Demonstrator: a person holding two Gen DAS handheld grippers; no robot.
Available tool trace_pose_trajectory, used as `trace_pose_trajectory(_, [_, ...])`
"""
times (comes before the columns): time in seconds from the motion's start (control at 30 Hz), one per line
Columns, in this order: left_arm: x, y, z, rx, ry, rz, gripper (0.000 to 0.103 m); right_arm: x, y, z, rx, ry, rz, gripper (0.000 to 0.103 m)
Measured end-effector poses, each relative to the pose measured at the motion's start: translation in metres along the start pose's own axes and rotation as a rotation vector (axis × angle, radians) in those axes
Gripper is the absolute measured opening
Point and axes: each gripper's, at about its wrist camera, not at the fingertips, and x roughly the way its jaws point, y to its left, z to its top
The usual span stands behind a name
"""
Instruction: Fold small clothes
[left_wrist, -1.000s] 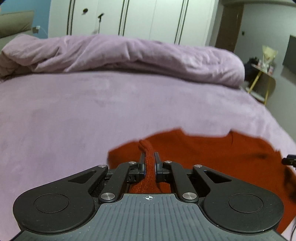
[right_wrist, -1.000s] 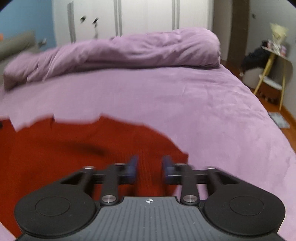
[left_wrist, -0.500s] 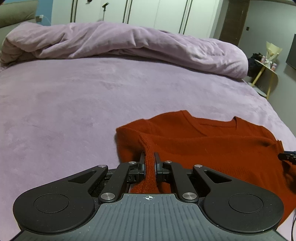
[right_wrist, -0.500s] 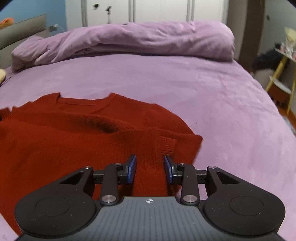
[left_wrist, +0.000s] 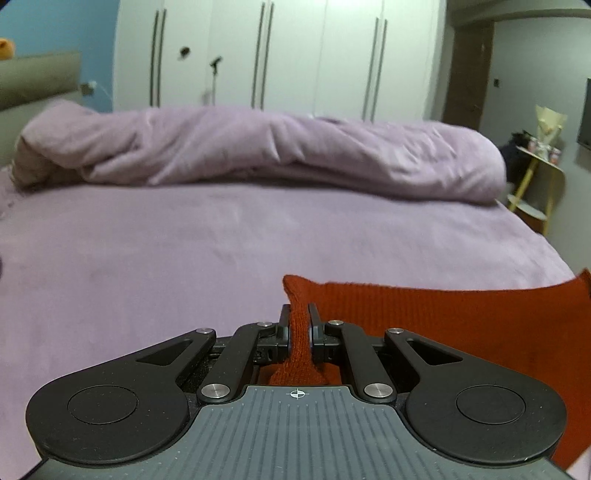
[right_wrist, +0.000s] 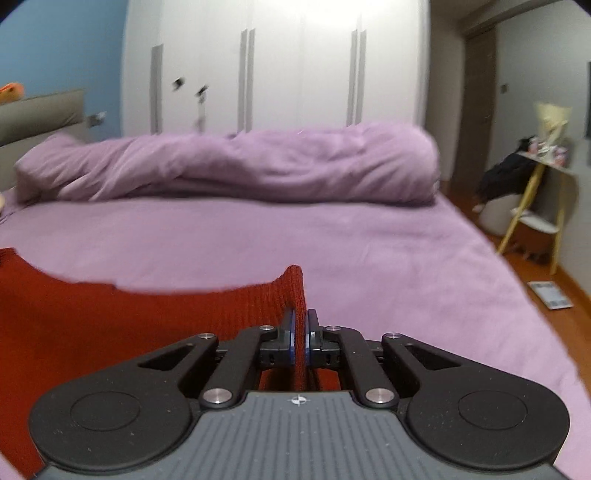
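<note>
A small rust-red knit sweater (left_wrist: 461, 317) is held up over a purple bed (left_wrist: 184, 258). My left gripper (left_wrist: 299, 314) is shut on the sweater's left corner, with cloth bunched between the fingers. In the right wrist view the sweater (right_wrist: 110, 325) stretches away to the left. My right gripper (right_wrist: 299, 317) is shut on its right corner, which sticks up past the fingertips. The sweater's lower part is hidden behind the gripper bodies.
A rolled purple duvet (left_wrist: 277, 151) lies across the far side of the bed. White wardrobe doors (left_wrist: 277, 55) stand behind it. A yellow-legged side table (right_wrist: 535, 206) stands at the right. A wooden floor with a flat object (right_wrist: 550, 295) lies beyond the bed's right edge.
My right gripper has closed on the sweater's right corner. Both grippers have lifted the sweater off the bed, and the views now look level across the room.
</note>
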Motion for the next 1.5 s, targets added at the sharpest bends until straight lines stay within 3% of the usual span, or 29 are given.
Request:
trace_pose_trajectory(0.13, [0.043, -0.013, 0.002, -0.012, 0.045, 0.079, 0.015, 0.038, 0.010, 0.013, -0.013, 0.012, -0.092, 0.004])
trace_pose_trajectory(0.2, [0.059, -0.016, -0.005, -0.010, 0.110, 0.110, 0.028, 0.056, 0.013, 0.009, 0.016, 0.025, -0.099, 0.005])
trace_pose_trajectory(0.27, [0.057, -0.015, -0.015, -0.039, 0.148, 0.095, 0.031, 0.071, 0.014, 0.002, 0.049, 0.062, -0.148, 0.007])
trace_pose_trajectory(0.33, [0.039, -0.017, -0.028, -0.069, 0.094, 0.008, 0.046, 0.068, 0.014, -0.004, 0.105, 0.081, -0.190, 0.011])
trace_pose_trajectory(0.37, [0.033, -0.023, -0.034, -0.077, 0.062, -0.036, 0.056, 0.059, 0.015, -0.007, 0.163, 0.060, -0.139, 0.013])
trace_pose_trajectory(0.47, [0.040, -0.046, -0.049, -0.088, 0.057, -0.118, 0.057, 0.044, 0.035, -0.018, 0.306, 0.018, 0.124, 0.013])
trace_pose_trajectory(0.57, [0.064, -0.062, -0.057, -0.083, 0.102, -0.073, 0.057, 0.060, 0.069, -0.033, 0.429, 0.078, 0.413, 0.013])
trace_pose_trajectory(0.63, [0.076, -0.061, -0.062, -0.064, 0.110, -0.018, 0.057, 0.077, 0.086, -0.041, 0.407, 0.125, 0.441, 0.012])
trace_pose_trajectory(0.73, [0.086, -0.044, -0.068, -0.027, 0.106, 0.027, 0.054, 0.092, 0.073, -0.048, 0.319, 0.125, 0.270, 0.004])
trace_pose_trajectory(0.83, [0.085, -0.032, -0.072, -0.024, 0.082, 0.013, 0.054, 0.092, 0.013, -0.056, 0.392, 0.099, 0.116, 0.000])
trace_pose_trajectory(0.93, [0.080, -0.028, -0.073, -0.060, 0.080, 0.023, 0.054, 0.085, -0.020, -0.060, 0.498, 0.078, 0.092, 0.000])
trace_pose_trajectory(1.07, [0.059, -0.017, -0.075, -0.057, 0.096, 0.023, 0.057, 0.080, 0.000, -0.057, 0.383, 0.082, 0.036, 0.000])
trace_pose_trajectory(1.23, [0.030, 0.005, -0.089, -0.054, 0.115, 0.047, 0.063, 0.033, 0.027, -0.053, 0.239, 0.036, 0.101, 0.000])
trace_pose_trajectory(1.3, [0.025, 0.013, -0.100, -0.037, 0.156, 0.093, 0.067, 0.019, 0.028, -0.063, 0.183, 0.074, 0.091, 0.000])
trace_pose_trajectory(1.37, [0.014, 0.027, -0.105, -0.080, 0.159, 0.141, 0.072, 0.017, 0.022, -0.080, 0.125, 0.113, 0.023, 0.000])
trace_pose_trajectory(1.43, [-0.004, 0.044, -0.106, -0.160, 0.180, 0.170, 0.072, 0.006, 0.010, -0.085, 0.161, 0.094, -0.029, 0.000])
trace_pose_trajectory(1.5, [-0.023, 0.057, -0.109, -0.212, 0.197, 0.140, 0.068, -0.008, 0.006, -0.079, 0.193, 0.114, -0.135, 0.000])
